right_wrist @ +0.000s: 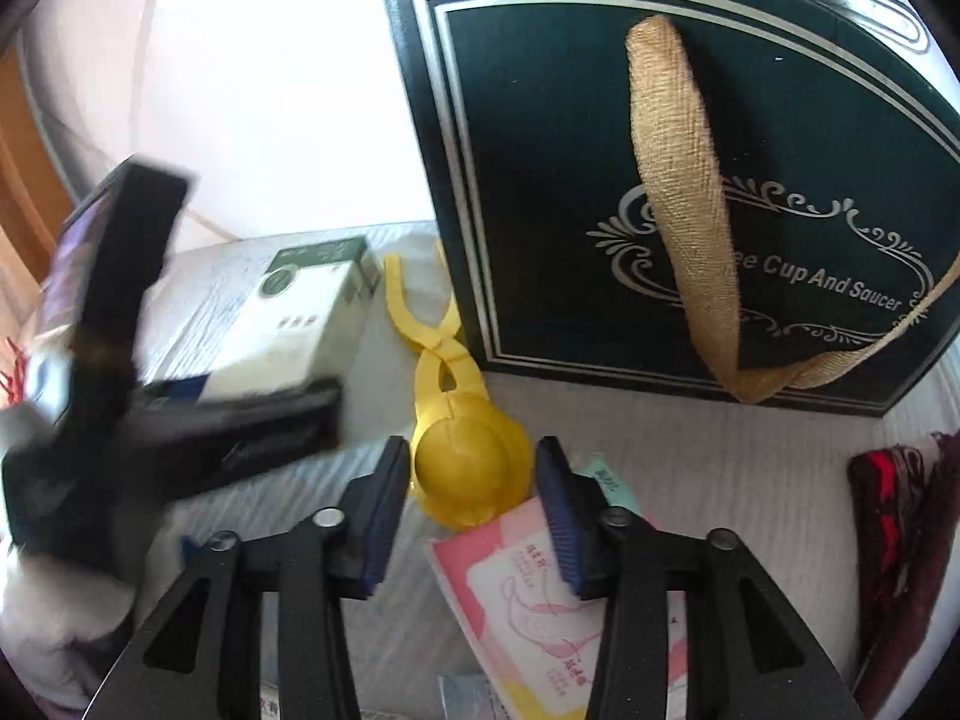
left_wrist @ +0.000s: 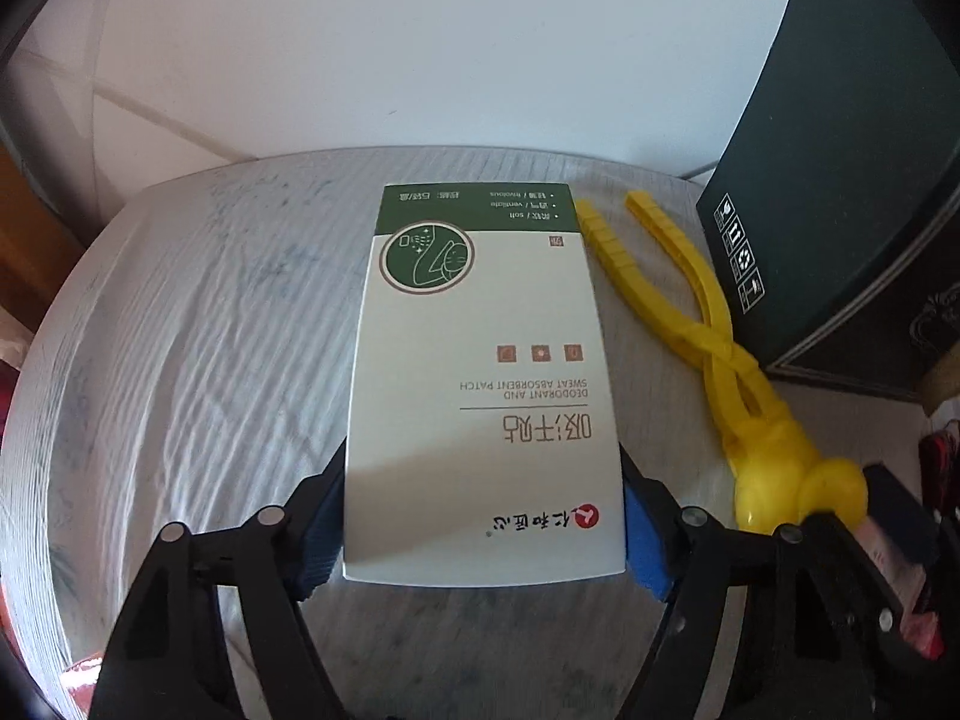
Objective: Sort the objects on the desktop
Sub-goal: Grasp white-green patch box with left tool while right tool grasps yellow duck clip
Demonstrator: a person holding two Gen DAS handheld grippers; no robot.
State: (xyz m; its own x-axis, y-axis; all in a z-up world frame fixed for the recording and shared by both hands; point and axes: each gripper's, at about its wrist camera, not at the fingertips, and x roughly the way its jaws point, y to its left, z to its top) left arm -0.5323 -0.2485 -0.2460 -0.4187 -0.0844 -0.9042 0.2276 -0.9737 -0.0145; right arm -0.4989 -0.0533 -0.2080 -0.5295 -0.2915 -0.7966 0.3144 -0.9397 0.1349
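Right now, going L to R on the table (left_wrist: 180, 312), which has a pale wood-grain top: L gripper (left_wrist: 483, 531) has its blue pads pressed against both long sides of the white-and-green sweat patch box (left_wrist: 480, 372), near the box's close end. Box lies flat, green band at the far end, print upside down from the left wrist cam. From the right wrist cam the same box (right_wrist: 288, 324) shows at left with the L gripper's black body across its near end, blurred.

Just R of the box, w/ a thin gap, lies the yellow snowball clamp (left_wrist: 720, 360): two ribbed handles splayed toward the far edge, crossing at a pivot, round cups at the near end.

R gripper (right_wrist: 471, 495) hangs w/ jaws spread wide, one pad on each side of the clamp's round cups (right_wrist: 468, 474); can't tell if the pads touch them. Under that gripper is a pink packet (right_wrist: 528, 594), partly beneath the cups.

Further R and behind stands a dark green gift box (right_wrist: 690, 192), upright, marked "Cup And Saucer", w/ a tan burlap ribbon handle (right_wrist: 684, 180). A dark red cloth (right_wrist: 900, 528) sits at far R.
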